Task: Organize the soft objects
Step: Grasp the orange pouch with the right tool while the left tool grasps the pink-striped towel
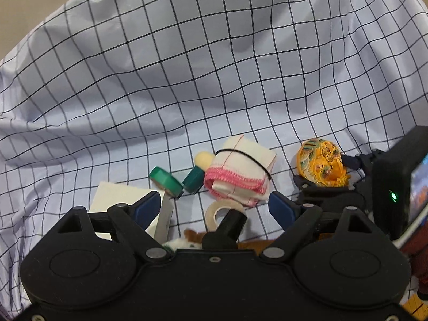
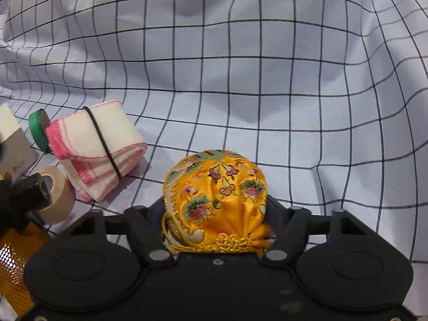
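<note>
An orange embroidered drawstring pouch [image 2: 216,200] sits between the fingers of my right gripper [image 2: 215,214], which is shut on it; it also shows in the left wrist view [image 1: 321,163]. A folded white cloth with pink edging [image 1: 240,174], bound by a black band, lies on the checked sheet; it also shows in the right wrist view [image 2: 99,147]. My left gripper [image 1: 214,208] is open and empty, just short of the cloth. A brown-and-white plush toy [image 1: 190,239] peeks out under the left gripper.
Two green tape rolls [image 1: 165,182] [image 1: 193,179], a beige tape roll [image 1: 222,211], a yellow ball [image 1: 203,159] and a white box [image 1: 120,200] lie by the cloth. An orange mesh item [image 2: 16,251] is at the left. The checked sheet [image 1: 214,67] covers everything.
</note>
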Demonstrator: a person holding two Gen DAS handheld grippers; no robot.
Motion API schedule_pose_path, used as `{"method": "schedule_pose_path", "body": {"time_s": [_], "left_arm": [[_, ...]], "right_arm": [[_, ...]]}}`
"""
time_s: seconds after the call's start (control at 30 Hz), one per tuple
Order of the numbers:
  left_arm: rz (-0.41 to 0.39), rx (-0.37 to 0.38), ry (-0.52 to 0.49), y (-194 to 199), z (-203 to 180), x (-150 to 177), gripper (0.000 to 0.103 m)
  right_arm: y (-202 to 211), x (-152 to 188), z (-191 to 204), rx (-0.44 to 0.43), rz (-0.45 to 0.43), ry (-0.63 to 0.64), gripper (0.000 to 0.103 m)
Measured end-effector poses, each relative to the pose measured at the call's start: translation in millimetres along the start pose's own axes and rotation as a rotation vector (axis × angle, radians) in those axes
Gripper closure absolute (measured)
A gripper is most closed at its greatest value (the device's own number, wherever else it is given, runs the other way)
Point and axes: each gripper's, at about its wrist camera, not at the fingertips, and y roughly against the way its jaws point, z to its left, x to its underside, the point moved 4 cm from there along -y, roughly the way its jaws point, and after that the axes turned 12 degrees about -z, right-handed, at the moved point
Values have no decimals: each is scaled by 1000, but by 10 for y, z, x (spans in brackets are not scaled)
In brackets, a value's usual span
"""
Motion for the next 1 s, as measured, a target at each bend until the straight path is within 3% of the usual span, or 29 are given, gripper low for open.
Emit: {"method": "schedule_pose_path", "body": {"time_s": [0.5, 1.0], "left_arm": [[28, -30, -52, -517, -211, -127, 18], [89, -79, -131, -899, -544, 39, 17]], "right_arm": [[532, 49, -31, 72, -7, -21, 39], [912, 161, 9, 45, -1, -66, 39]]}}
